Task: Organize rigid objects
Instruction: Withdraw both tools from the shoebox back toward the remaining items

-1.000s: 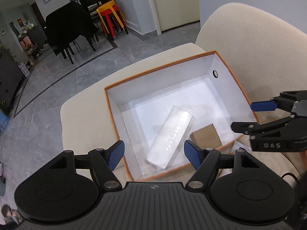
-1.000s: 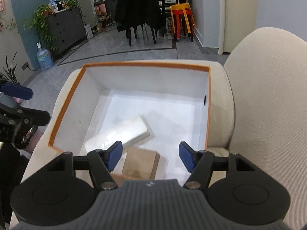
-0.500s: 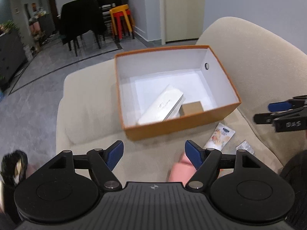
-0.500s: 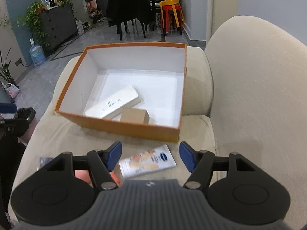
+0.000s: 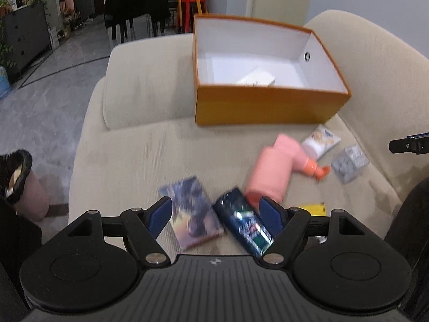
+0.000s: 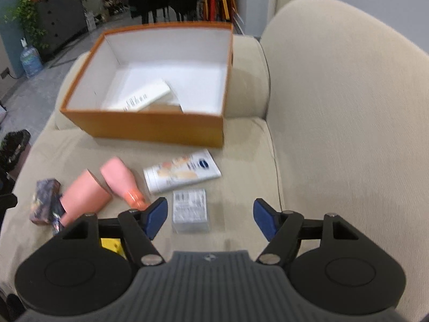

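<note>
On the beige sofa seat (image 6: 249,166) loose things lie scattered in front of an orange box (image 6: 150,128), which sits at the back of the cushion against the armrest. Inside the box a long white carton (image 6: 139,96) rests slantwise over a small brown carton (image 6: 163,106). Just in front of the box lies a flat white tube (image 6: 182,171) with a blue logo, and near it a clear packet (image 6: 190,210) of grey pieces. To their left a pink bottle (image 6: 120,179) with an orange cap lies on its side, touching a pink cup (image 6: 83,198) that is also tipped over. Beside the cup are a dark can (image 5: 245,224) and a small picture-covered box (image 5: 191,212), side by side. A yellow item (image 6: 111,244) shows partly behind the gripper frame.

The left gripper (image 5: 215,216) hangs over the can and the picture-covered box, its jaws spread wide and pressing on nothing. The right gripper (image 6: 210,218) hovers above the clear packet, its jaws opening, with the packet seen between them but not gripped. A bin (image 5: 18,179) lined with a black bag stands on the floor beside the sofa
</note>
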Motion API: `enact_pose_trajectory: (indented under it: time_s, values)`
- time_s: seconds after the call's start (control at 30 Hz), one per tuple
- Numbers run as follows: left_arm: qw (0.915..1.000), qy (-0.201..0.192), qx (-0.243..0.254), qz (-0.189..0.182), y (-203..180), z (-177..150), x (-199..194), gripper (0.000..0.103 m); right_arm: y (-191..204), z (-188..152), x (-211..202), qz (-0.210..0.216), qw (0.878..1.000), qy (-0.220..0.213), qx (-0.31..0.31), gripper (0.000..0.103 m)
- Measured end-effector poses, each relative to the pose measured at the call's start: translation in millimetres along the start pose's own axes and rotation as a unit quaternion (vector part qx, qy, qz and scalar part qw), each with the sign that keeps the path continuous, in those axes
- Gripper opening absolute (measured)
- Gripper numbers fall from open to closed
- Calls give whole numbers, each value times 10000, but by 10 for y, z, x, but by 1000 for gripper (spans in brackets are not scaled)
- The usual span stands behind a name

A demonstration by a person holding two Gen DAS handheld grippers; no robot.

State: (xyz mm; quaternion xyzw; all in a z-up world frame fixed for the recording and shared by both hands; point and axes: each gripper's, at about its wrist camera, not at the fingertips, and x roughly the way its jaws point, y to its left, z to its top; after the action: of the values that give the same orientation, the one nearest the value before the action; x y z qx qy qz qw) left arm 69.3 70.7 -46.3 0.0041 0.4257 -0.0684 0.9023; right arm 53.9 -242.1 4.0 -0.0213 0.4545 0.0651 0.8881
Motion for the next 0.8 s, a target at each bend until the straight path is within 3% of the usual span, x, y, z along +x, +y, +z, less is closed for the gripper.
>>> enact_pose_trajectory:
  time_s: [0.33,0.8]
  values:
    - [9993,236,-297,-65,124,-372,102,87,30,-224,204,-210,9993,317,-73,71]
    - [9975,379,-596,50,264,-482,282,87,158,-272,441,-153,9981,554,-217,72]
